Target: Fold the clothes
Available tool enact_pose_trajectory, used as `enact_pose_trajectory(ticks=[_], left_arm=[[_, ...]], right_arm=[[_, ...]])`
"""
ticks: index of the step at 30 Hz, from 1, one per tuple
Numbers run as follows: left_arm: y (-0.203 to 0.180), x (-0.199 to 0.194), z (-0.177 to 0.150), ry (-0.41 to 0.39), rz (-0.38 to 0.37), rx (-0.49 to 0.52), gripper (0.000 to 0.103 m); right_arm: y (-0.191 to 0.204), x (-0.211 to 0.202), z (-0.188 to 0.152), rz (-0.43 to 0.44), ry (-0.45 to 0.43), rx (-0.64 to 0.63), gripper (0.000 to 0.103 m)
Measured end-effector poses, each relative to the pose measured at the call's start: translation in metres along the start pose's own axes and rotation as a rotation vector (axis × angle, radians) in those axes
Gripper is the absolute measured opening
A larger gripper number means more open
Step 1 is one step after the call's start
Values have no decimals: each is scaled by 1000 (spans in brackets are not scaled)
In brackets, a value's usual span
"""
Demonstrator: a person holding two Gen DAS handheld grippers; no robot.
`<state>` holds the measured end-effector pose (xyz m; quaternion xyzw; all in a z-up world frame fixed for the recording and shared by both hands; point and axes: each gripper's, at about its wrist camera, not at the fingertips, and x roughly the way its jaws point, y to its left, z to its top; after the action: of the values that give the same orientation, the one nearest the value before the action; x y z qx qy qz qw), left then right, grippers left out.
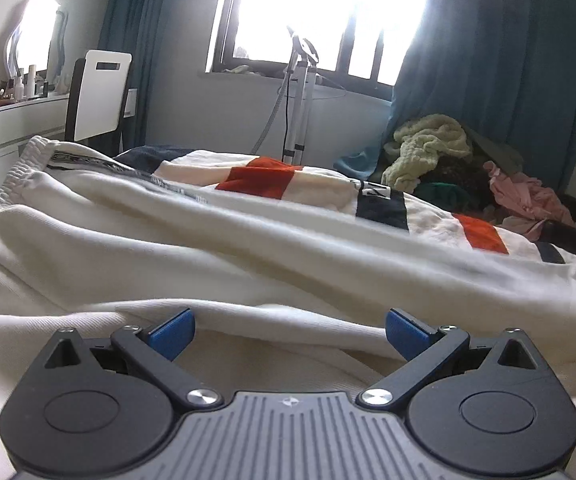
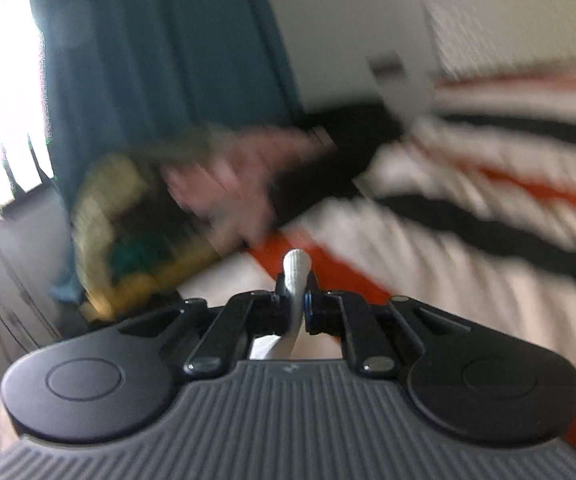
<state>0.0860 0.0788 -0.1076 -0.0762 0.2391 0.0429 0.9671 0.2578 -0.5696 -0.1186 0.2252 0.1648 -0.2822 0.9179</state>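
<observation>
My left wrist camera sits low, just above the white garment (image 1: 168,240) on the bed, and looks level along my left gripper (image 1: 290,330) toward the window (image 1: 328,12) and the teal curtain (image 1: 488,60); the cloth fills the near field right up to the lens. My right wrist camera is tilted and badly blurred, looking along my right gripper (image 2: 296,300) across the striped blanket (image 2: 468,220) toward the wall. Both views share the striped blanket, the teal curtain, the bright window and the pile of clothes (image 1: 448,160) at the bed's far side, seen from different angles.
</observation>
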Motion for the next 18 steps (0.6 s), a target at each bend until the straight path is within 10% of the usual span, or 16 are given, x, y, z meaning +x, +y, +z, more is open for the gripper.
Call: enact_pose_trajectory(ticks=[4, 18], left_arm=[[-5, -5, -1, -6, 15, 23, 102], [-16, -35, 9, -35, 14, 37, 102]], right_arm=[[-47, 10, -50, -37, 103, 79, 10], [-67, -3, -49, 10, 110, 68, 12]])
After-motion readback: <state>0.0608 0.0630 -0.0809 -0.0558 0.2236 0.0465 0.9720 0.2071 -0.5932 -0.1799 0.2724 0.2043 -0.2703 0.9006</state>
